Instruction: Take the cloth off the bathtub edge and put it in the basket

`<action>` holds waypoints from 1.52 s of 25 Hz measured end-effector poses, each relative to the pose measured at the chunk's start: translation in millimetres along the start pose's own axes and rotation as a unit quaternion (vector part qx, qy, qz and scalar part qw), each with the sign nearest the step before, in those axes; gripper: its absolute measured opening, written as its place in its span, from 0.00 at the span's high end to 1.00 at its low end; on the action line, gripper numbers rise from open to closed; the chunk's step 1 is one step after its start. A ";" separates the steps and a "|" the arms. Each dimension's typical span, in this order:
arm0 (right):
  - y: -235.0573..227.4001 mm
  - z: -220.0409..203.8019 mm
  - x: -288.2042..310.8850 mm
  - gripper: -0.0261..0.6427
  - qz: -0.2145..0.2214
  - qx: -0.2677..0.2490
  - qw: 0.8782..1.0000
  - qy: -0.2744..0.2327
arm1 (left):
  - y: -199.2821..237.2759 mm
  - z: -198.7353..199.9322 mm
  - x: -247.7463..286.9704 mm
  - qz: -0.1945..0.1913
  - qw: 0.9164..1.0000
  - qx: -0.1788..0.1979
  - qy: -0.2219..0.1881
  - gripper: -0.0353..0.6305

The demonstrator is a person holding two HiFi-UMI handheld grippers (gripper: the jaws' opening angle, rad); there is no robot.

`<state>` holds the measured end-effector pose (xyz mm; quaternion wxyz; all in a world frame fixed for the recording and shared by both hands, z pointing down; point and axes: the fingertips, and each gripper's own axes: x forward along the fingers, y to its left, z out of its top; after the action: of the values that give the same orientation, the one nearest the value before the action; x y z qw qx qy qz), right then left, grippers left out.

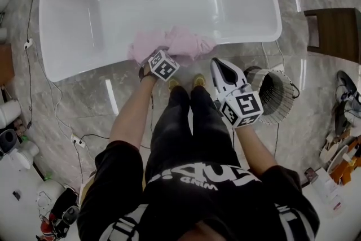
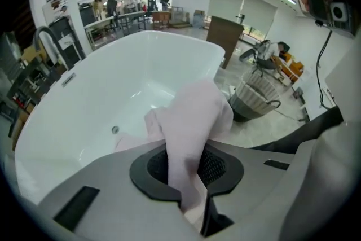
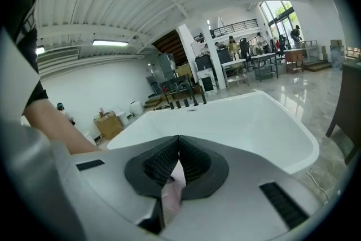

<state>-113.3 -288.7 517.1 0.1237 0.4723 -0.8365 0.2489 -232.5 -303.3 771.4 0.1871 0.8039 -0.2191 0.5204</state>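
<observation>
Left claw [image 1: 164,60] tips under cloth [image 1: 180,42], basket [image 1: 277,94] partly behind right claw [image 1: 225,71]

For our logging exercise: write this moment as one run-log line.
phase: grasp | left gripper: shut on cloth | cloth: at bathtub edge | right gripper: shut, empty | basket: on floor

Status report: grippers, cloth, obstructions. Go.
Left gripper shut on cloth. Right gripper shut, empty. Cloth at bathtub edge. Right gripper sits between cloth and basket.

Reaches forward with the left gripper [image 1: 162,62], arm bare and stretched, fingers [image 2: 215,168] pinched on the cloth [image 2: 194,115]; holds the right gripper [image 1: 221,68] further back, fingers [image 3: 194,163] pressed tip to tip.
</observation>
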 end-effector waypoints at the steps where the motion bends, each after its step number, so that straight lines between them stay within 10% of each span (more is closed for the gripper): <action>1: 0.5 3.5 -4.1 0.94 -0.001 -0.005 1.000 -0.002 | -0.5 3.4 -8.7 0.005 1.000 -0.012 -0.009 0.84; 11: 2.5 42.3 -55.2 0.94 -0.019 -0.035 0.999 -0.036 | -11.0 68.0 -168.3 0.082 0.976 -0.120 -0.163 0.84; 25: 23.7 114.3 -112.7 0.94 -0.040 -0.072 0.989 -0.125 | -25.1 214.4 -444.2 0.161 0.891 -0.089 -0.415 0.84; 38: 10.5 101.5 -187.2 0.94 -0.168 -0.039 0.972 -0.158 | -91.2 288.6 -449.2 0.052 0.890 0.018 -0.453 0.84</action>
<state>-21.5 -201.9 345.3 0.0484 0.6345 -0.7629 0.1143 -127.6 -309.1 240.1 0.0257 0.9432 -0.3117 0.1123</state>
